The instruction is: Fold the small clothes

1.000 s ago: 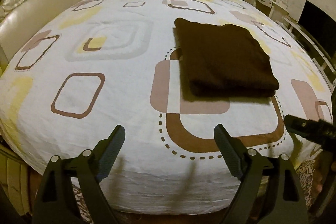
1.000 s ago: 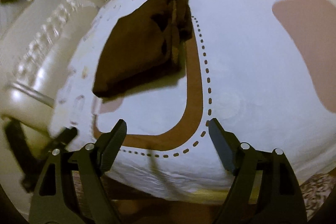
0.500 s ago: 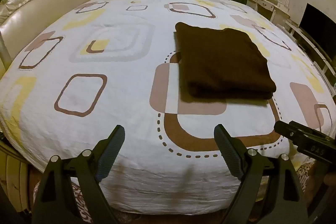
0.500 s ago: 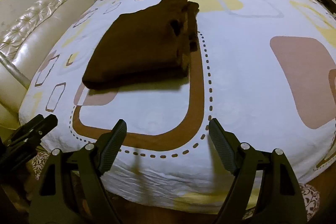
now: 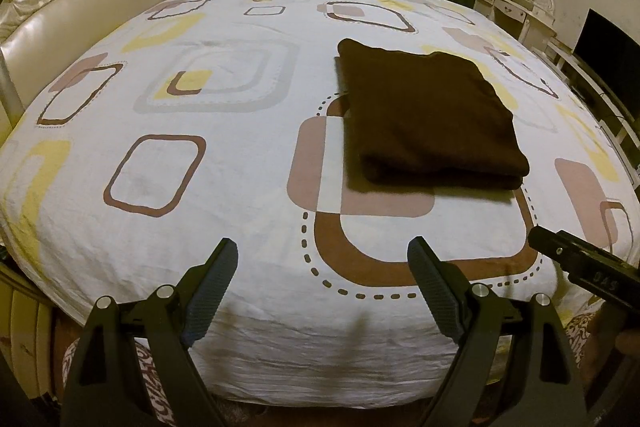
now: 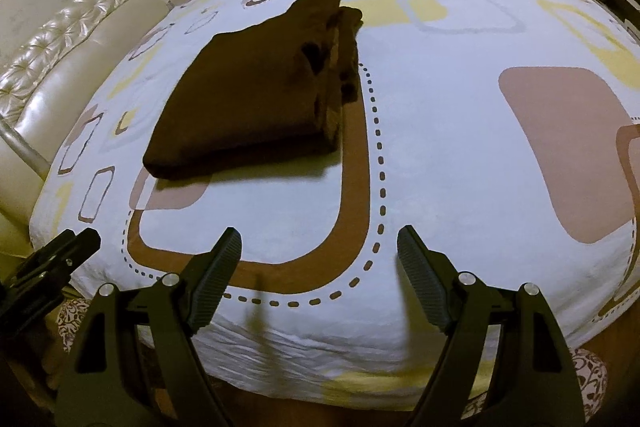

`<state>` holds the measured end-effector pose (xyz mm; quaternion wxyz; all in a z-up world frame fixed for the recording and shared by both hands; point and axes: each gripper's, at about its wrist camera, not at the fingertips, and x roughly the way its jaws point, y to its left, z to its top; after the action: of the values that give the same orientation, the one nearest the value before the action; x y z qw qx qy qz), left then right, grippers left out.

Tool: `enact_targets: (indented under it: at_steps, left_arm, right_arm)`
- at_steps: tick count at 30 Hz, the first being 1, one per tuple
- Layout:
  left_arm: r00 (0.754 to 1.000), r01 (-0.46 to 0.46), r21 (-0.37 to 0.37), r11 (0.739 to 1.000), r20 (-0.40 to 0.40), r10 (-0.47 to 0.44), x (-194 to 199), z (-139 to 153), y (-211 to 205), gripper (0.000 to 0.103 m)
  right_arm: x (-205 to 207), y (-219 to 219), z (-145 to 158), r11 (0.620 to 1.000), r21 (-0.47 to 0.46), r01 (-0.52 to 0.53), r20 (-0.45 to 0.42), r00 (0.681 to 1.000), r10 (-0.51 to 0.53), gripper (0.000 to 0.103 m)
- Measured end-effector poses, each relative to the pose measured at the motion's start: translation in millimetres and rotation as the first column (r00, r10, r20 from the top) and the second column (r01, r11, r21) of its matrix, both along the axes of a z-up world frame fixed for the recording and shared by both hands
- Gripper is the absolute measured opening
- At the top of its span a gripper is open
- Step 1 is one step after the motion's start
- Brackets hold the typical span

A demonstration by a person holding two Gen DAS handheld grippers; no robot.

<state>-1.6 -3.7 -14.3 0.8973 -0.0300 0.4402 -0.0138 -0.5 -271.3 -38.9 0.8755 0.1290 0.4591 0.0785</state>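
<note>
Both tongs, the left tongs (image 5: pixel 322 281) and right tongs (image 6: pixel 320 277), gape empty at the near edge of the bed (image 5: pixel 240 167), well short of the folded brown garment (image 5: pixel 428 115) lying flat mid-bed.

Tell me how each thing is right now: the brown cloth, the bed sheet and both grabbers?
Brown cloth: folded, lying flat on the sheet, not held.
Bed sheet: spread over the bed, slightly wrinkled at the near edge.
Left gripper: open, empty.
Right gripper: open, empty.
</note>
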Motion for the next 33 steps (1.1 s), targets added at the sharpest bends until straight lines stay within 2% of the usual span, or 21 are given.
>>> enact_targets:
  at_steps: [33]
  left_arm:
    - [1.000,-0.003,-0.002,1.000,0.002,0.003,-2.3,0.0,-2.8,0.086]
  right_arm:
    - [-0.6,6.7,-3.6,1.000,0.004,-0.010,-0.009,1.000,0.010,0.080]
